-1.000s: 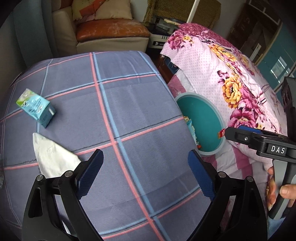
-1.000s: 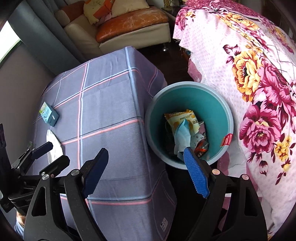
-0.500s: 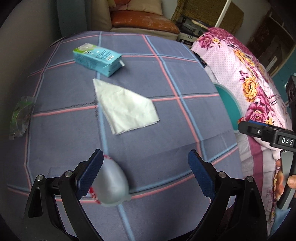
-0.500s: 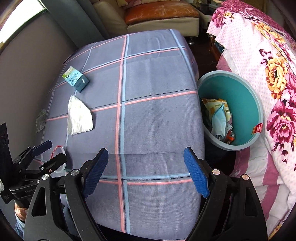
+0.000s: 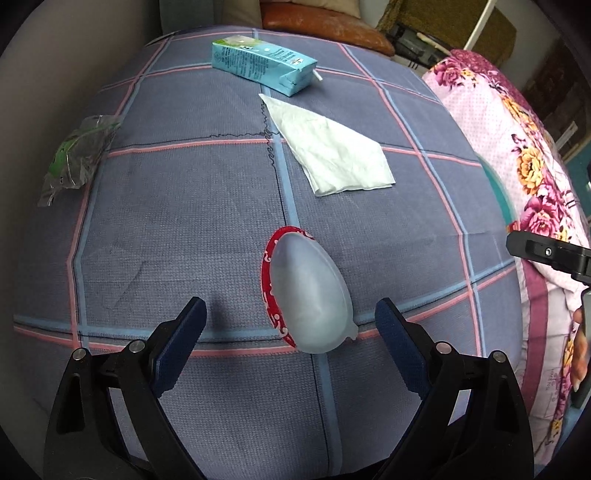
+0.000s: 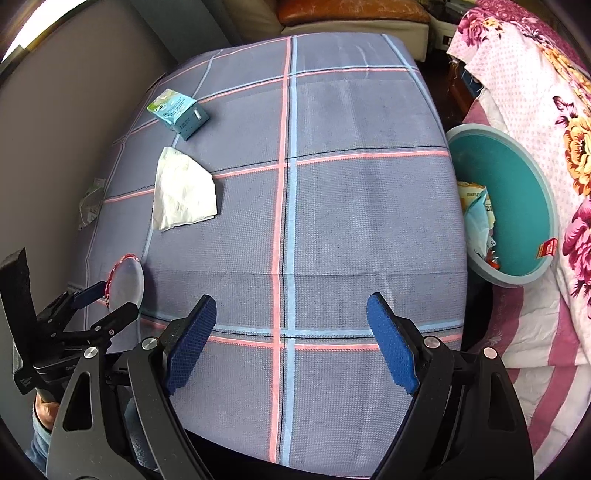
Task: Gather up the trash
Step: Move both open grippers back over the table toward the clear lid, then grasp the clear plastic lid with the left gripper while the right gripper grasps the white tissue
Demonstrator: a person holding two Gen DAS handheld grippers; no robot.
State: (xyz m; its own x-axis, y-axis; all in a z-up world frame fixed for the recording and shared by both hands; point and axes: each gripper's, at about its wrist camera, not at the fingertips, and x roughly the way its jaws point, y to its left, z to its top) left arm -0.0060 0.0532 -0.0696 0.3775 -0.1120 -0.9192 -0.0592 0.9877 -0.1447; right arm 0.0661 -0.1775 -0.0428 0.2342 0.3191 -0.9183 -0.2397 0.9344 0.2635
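A clear plastic cup with a red-rimmed lid (image 5: pixel 308 291) lies on its side on the checked tablecloth (image 5: pixel 177 221), just ahead of my open, empty left gripper (image 5: pixel 291 332). It also shows in the right wrist view (image 6: pixel 125 282). Farther off lie a white tissue (image 5: pixel 332 155), a teal drink carton (image 5: pixel 262 62) and a crumpled clear wrapper (image 5: pixel 74 155). My right gripper (image 6: pixel 291 339) is open and empty above the table's near edge. The teal bin (image 6: pixel 524 199) holding trash stands to its right, beside the table.
A floral bedspread (image 6: pixel 535 92) lies right of the bin. A sofa (image 6: pixel 351 14) stands beyond the table's far end. A grey wall (image 6: pixel 55 129) runs along the table's left side.
My left gripper has swung left from the bin side and closed in on the cup, which now lies between its fingers' line. My right gripper has drawn back from over the bin to the table's near edge.
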